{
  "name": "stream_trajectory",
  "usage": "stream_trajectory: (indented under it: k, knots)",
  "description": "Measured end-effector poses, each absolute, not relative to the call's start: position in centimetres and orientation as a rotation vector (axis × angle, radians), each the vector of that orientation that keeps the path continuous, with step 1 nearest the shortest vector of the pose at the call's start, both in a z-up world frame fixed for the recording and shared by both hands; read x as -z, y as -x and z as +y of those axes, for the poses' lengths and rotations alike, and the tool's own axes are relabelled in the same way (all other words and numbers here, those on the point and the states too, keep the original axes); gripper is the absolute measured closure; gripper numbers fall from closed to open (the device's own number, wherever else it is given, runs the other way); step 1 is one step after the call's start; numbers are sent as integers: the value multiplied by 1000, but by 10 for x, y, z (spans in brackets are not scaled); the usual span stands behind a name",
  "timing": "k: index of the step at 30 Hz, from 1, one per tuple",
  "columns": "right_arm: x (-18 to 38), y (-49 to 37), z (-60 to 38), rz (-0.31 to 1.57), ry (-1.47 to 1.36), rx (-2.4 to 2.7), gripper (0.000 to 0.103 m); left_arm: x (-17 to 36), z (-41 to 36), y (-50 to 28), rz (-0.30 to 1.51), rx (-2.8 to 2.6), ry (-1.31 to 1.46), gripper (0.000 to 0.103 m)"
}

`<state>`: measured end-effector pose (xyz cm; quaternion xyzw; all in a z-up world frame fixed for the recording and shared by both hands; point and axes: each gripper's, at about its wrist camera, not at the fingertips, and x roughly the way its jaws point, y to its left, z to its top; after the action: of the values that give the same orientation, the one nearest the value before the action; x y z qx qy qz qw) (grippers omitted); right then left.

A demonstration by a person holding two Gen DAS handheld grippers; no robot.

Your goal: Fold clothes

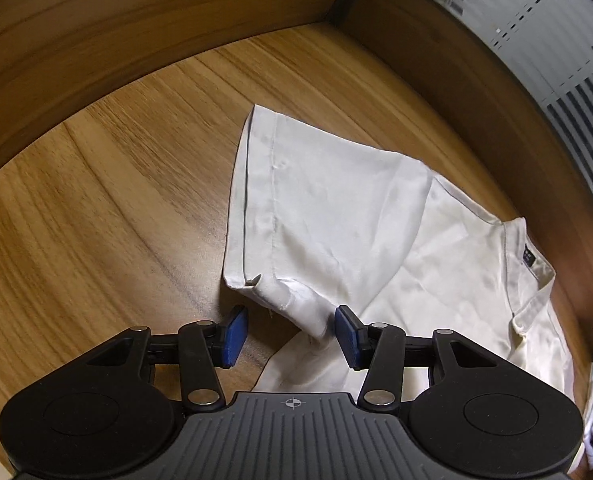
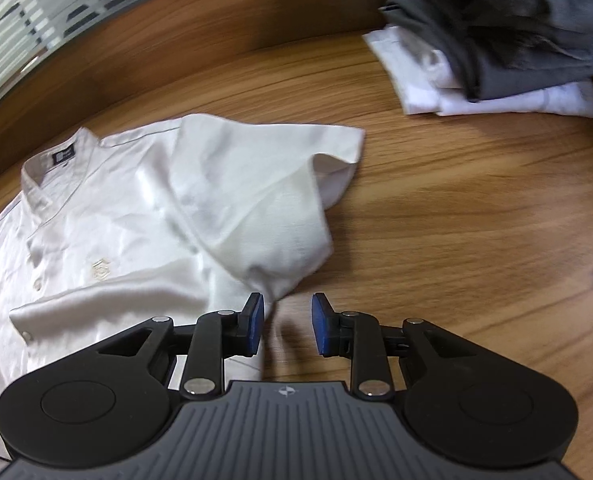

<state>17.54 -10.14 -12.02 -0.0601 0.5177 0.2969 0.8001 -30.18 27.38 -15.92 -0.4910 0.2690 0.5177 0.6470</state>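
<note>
The left gripper [image 1: 291, 334] is held released, its jaws parted around the sleeve fold of the white shirt [image 1: 336, 208], spread on the wooden table [image 1: 116, 200]. The right gripper [image 2: 287, 324] is likewise released, the shirt's other sleeve seen at eleven o'clock. Folded clothes [image 2: 496, 40] are stacked at one o'clock.

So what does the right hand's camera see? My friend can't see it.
The open right gripper hovers at the sleeve of a white short-sleeved shirt spread on a wooden table. A pile of folded white and grey clothes sits at the far right.
</note>
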Motion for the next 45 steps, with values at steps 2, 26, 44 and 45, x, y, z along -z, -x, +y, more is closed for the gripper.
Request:
stream_trajectory:
  k: [2, 26, 44, 45]
  knots:
    - [121, -181, -107, 1108, 136, -618, 73, 160, 278, 299, 626, -1174, 1116, 63]
    - [123, -202, -74, 1098, 343, -661, 101, 143, 303, 284, 781, -1240, 932, 98]
    - [60, -204, 9, 901, 537, -973, 63, 85, 318, 199, 946, -948, 424, 60]
    - [60, -203, 20, 894, 550, -1002, 63, 88, 323, 192, 964, -928, 399, 60]
